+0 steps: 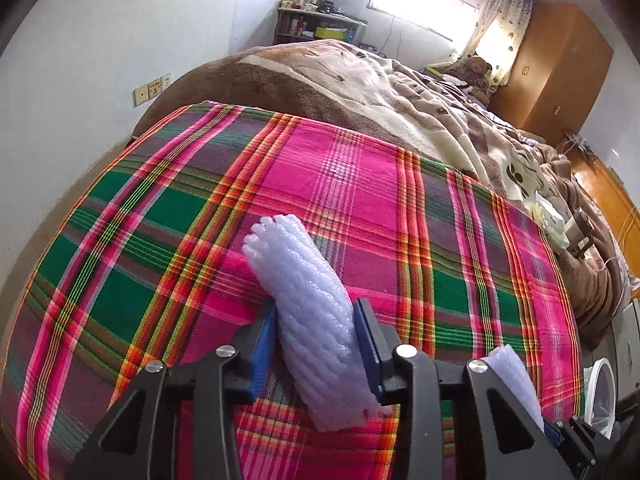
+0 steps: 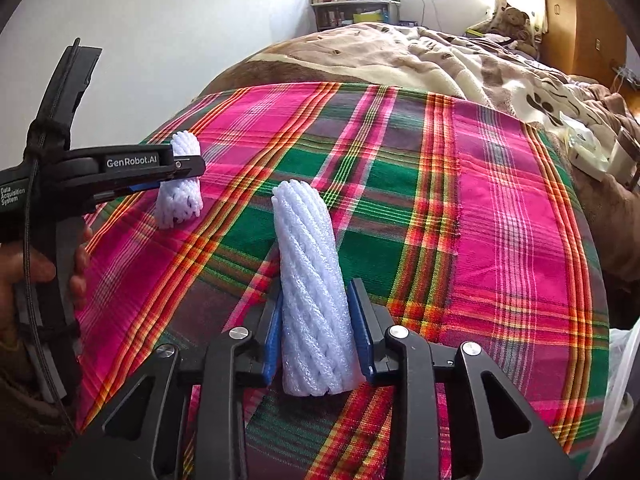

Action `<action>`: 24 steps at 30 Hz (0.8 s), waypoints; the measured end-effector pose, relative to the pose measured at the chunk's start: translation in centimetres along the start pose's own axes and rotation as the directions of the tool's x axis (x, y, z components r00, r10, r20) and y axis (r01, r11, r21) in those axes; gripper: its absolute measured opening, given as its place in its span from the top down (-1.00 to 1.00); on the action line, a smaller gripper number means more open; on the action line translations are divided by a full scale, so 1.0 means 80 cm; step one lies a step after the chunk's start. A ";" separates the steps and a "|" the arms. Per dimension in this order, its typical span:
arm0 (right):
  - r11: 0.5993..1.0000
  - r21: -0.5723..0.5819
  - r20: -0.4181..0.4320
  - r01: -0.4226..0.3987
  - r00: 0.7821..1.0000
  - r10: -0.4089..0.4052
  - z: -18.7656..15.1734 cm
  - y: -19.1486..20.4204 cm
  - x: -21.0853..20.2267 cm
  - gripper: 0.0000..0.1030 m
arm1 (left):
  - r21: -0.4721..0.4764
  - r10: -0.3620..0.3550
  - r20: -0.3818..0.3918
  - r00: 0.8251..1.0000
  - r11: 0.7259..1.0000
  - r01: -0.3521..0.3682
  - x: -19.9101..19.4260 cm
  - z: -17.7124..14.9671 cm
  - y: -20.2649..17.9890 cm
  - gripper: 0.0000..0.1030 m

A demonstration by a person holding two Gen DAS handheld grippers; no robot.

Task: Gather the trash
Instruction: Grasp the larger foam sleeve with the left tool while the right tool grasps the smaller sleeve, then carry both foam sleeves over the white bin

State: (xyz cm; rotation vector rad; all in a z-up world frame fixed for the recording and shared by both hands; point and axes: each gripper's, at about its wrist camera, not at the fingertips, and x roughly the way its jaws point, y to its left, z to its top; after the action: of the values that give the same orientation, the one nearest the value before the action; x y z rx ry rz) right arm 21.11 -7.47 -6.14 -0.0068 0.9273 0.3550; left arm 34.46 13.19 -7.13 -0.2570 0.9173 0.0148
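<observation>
Jaws of both the left gripper (image 1: 314, 320) and right gripper (image 2: 316, 304) clamp white foam nets (image 1: 308, 312) (image 2: 310, 292) (long axes pointing far) above the plaid cloth (image 2: 500, 208).

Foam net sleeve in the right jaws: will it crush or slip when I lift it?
The foam net sleeve looks airy and probably very light. Its open mesh likely squashes under the blue pads, so it may deform rather than slip. The ribbed surface should grip.

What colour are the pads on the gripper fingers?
Blue, on black fingers; the pads show best in the right wrist view, pressing a white foam net sleeve.
</observation>
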 end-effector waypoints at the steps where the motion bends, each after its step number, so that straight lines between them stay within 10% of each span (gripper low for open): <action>1: 1.000 0.004 0.002 -0.001 1.000 0.001 0.000 -0.001 0.000 0.40 | 0.010 0.001 0.001 1.000 1.000 -0.001 -0.002 -0.002 -0.003 0.32; 24: 0.998 0.068 0.111 -0.016 0.994 0.009 -0.010 -0.009 -0.052 0.47 | 0.138 -0.049 0.084 0.995 0.990 0.037 -0.098 -0.062 -0.044 0.35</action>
State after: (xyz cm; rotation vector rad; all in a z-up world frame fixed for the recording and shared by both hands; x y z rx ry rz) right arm 18.42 -9.47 -3.50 0.0812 0.8300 0.3318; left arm 26.23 9.41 -3.10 -0.1482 0.8219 -0.0758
